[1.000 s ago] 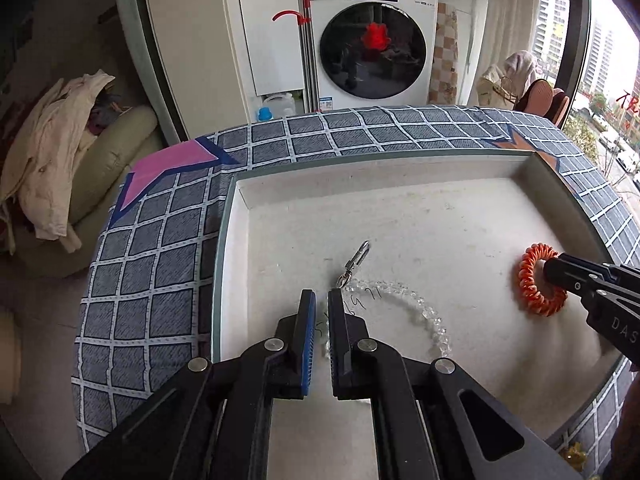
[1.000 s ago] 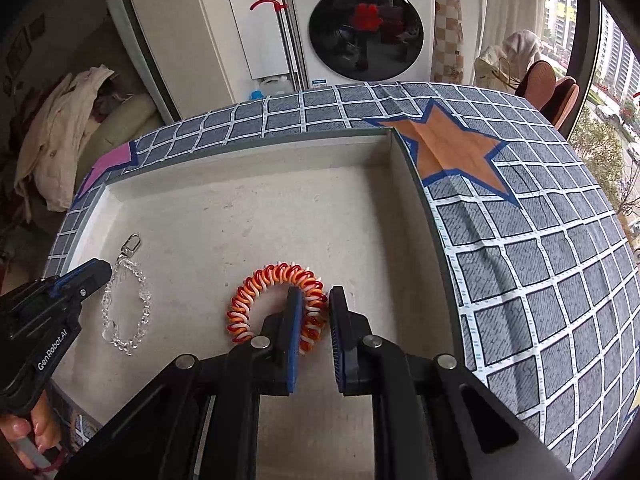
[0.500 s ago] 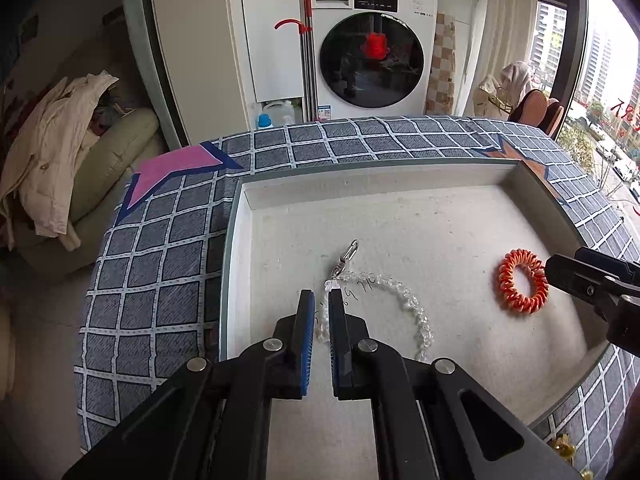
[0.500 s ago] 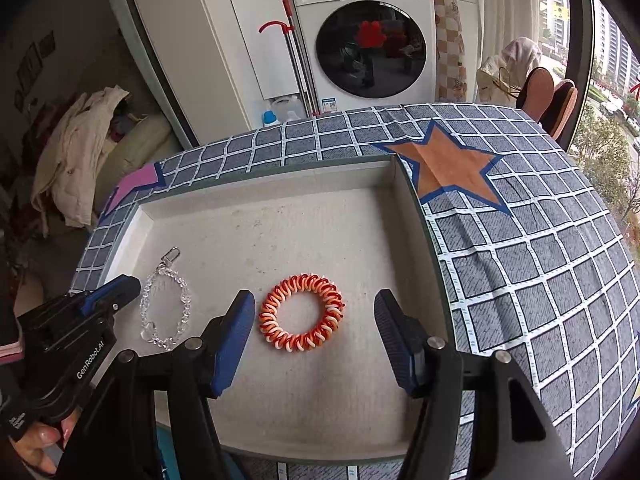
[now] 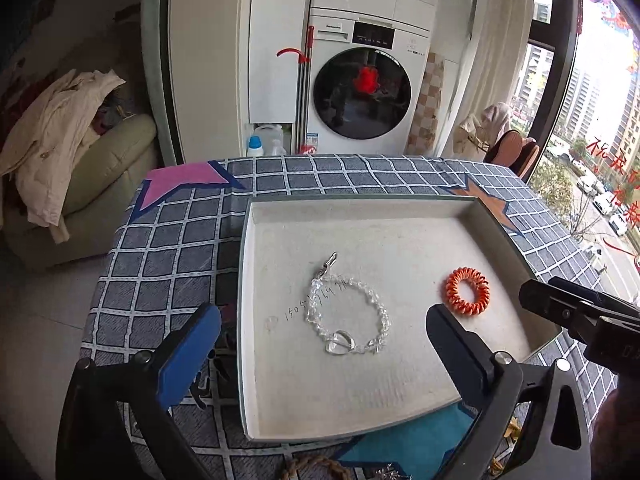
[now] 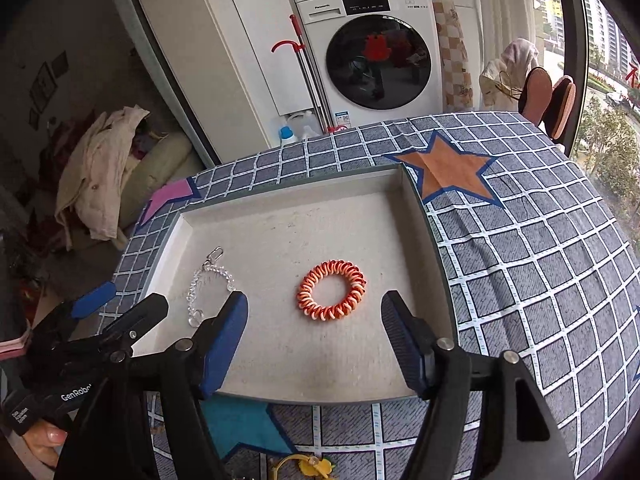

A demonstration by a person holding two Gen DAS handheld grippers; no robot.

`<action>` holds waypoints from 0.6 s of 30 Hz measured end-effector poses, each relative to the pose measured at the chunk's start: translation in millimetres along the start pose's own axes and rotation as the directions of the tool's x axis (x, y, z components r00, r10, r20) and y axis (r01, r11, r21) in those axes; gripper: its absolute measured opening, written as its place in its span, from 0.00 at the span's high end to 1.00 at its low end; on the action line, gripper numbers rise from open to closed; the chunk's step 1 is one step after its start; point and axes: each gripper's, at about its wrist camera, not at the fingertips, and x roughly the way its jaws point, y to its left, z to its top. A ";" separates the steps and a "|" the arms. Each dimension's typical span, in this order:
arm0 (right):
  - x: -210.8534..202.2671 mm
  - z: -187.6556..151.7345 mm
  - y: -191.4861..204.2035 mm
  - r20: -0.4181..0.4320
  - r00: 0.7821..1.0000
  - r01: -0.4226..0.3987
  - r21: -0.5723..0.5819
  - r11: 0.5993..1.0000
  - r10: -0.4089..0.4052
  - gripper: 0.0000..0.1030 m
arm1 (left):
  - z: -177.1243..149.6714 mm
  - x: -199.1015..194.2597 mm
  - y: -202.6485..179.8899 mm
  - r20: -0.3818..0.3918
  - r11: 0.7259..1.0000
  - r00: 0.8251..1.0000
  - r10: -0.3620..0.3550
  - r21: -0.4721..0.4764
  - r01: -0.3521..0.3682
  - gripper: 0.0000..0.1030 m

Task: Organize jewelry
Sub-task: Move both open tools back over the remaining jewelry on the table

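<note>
Both the left gripper [image 5: 322, 330] and right gripper [image 6: 314, 326] are opening with nothing between them, having released the crystal bracelet [image 5: 347, 312] and orange coil band [image 6: 331, 296] in the tray [image 6: 424, 240], probably 2 placements done

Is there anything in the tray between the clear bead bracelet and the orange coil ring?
Nothing: bare tray floor separates bracelet from ring, clearest in the left view.
</note>
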 end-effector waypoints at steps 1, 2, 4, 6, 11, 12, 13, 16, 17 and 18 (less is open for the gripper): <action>-4.1 -2.0 1.4 0.005 1.000 -0.005 -0.002 1.000 0.005 0.23 | -1.5 -2.9 1.3 0.004 1.000 1.000 0.010 -0.001 -0.010 0.00; -8.5 -4.2 2.9 0.010 1.000 -0.012 -0.005 1.000 0.012 0.23 | -3.9 -5.7 2.6 0.006 1.000 1.000 0.020 -0.002 -0.020 0.00; -16.3 -9.1 5.2 0.018 1.000 -0.023 -0.009 1.000 0.023 0.22 | -9.1 -10.2 5.1 0.002 0.999 0.999 0.037 -0.009 -0.037 0.00; -22.9 -15.0 6.3 0.021 0.999 -0.032 -0.008 0.999 0.032 0.22 | -16.0 -13.0 9.9 -0.007 0.999 0.999 0.043 -0.022 -0.043 0.00; -35.7 -34.4 3.2 0.019 0.998 -0.068 0.013 0.998 0.068 0.00 | -44.0 -20.5 26.0 -0.060 0.997 0.997 0.039 -0.069 -0.043 0.00; -38.6 -38.6 3.2 0.017 0.997 -0.075 0.012 0.997 0.075 0.00 | -50.4 -21.8 29.6 -0.068 0.996 0.997 0.031 -0.080 -0.036 0.00; -41.3 -42.6 3.2 0.012 0.997 -0.079 0.009 0.997 0.079 0.00 | -58.4 -26.2 33.4 -0.067 0.995 0.997 0.040 -0.090 -0.046 0.00; -48.0 -55.0 3.2 -0.008 0.997 -0.079 -0.007 0.997 0.079 0.00 | -76.9 -34.4 40.3 -0.070 0.992 0.996 0.061 -0.102 -0.068 0.00; -50.0 -59.7 2.9 -0.015 0.997 -0.074 -0.011 0.997 0.074 0.00 | -82.4 -35.4 41.3 -0.074 0.992 0.995 0.063 -0.107 -0.070 0.00; -51.7 -64.6 2.2 -0.021 0.998 -0.066 -0.014 0.998 0.065 0.00 | -87.1 -35.9 42.0 -0.079 0.991 0.995 0.062 -0.111 -0.070 0.00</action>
